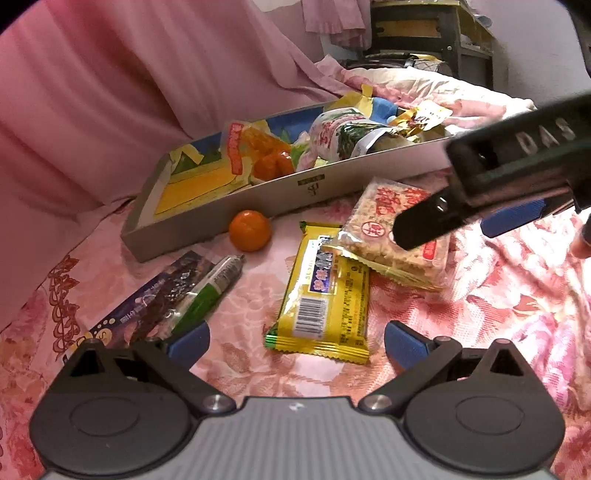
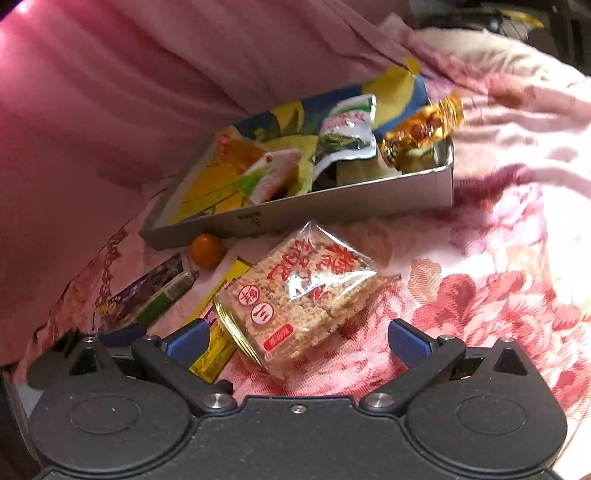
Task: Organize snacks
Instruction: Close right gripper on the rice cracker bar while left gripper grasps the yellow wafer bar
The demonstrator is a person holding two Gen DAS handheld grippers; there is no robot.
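Note:
A grey cardboard box [image 1: 258, 194] on the floral bedspread holds several snack packets; it also shows in the right wrist view [image 2: 332, 206]. In front of it lie a clear rice-cracker pack [image 1: 391, 236], a yellow bar [image 1: 325, 295], a small orange [image 1: 250, 230], a green tube [image 1: 207, 291] and a dark blue packet [image 1: 147, 299]. My left gripper [image 1: 295, 343] is open and empty just short of the yellow bar. My right gripper [image 2: 295, 341] is open and empty with the rice-cracker pack [image 2: 299, 291] between its fingers; it also appears from the side in the left wrist view [image 1: 458, 225].
Pink fabric [image 1: 110, 110] rises behind the box on the left. A pillow [image 1: 424, 85] and a dark stool [image 1: 417, 33] stand beyond the box. The bedspread [image 2: 498, 295] stretches to the right.

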